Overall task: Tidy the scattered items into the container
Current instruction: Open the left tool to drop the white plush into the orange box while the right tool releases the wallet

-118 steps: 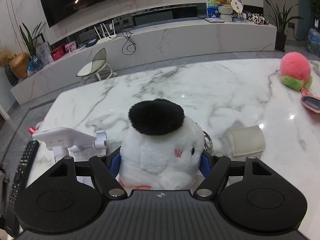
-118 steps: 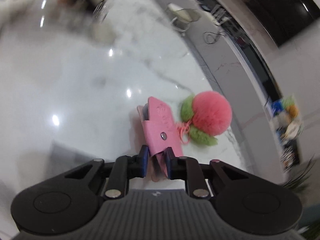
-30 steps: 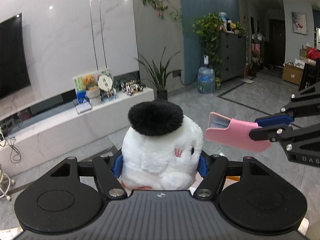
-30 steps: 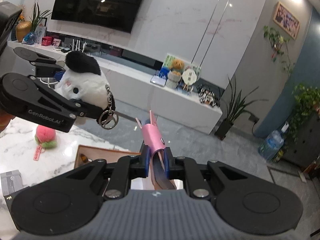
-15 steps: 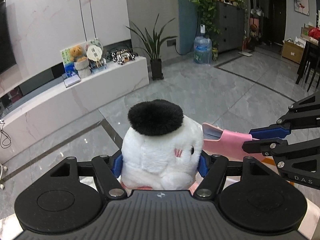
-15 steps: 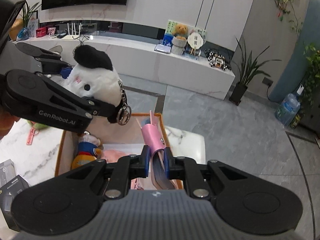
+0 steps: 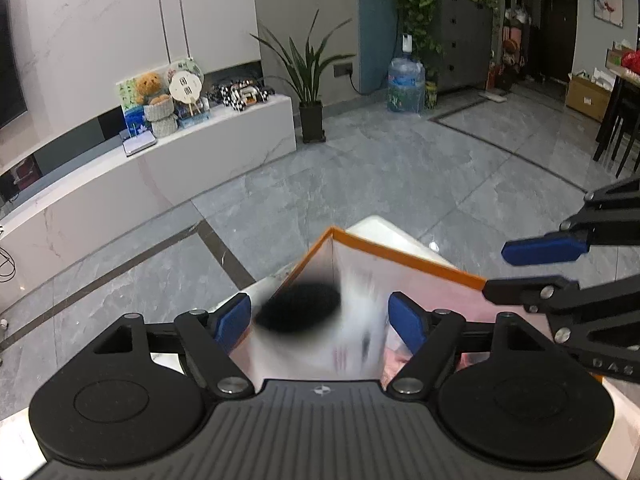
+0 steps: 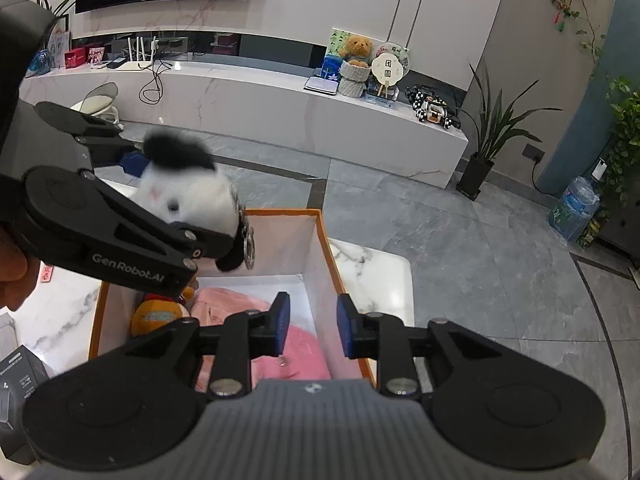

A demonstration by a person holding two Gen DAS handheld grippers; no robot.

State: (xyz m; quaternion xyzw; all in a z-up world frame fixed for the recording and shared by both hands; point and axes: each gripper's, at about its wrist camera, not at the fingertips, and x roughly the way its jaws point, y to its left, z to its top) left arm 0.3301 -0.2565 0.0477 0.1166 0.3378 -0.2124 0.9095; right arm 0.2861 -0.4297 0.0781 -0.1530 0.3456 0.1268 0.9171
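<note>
My left gripper (image 7: 320, 320) is open above the orange-rimmed box (image 7: 420, 265). The white plush with a black tuft (image 7: 316, 328) is blurred between its fingers, dropping loose. In the right wrist view the plush (image 8: 192, 196) hangs at the left gripper's (image 8: 180, 216) tips over the box (image 8: 324, 248). My right gripper (image 8: 309, 322) is open and empty over the box. The pink pouch (image 8: 300, 350) lies inside below it, beside a yellow plush toy (image 8: 156, 316).
The box stands at the corner of a white marble table (image 8: 372, 268), with grey floor beyond. A dark grey carton (image 8: 20, 372) sits on the table at the left. A pink tag (image 8: 46, 272) lies further back.
Both grippers have opened over the box. The pink pouch has dropped into the box. The white plush is falling out of the left gripper.
</note>
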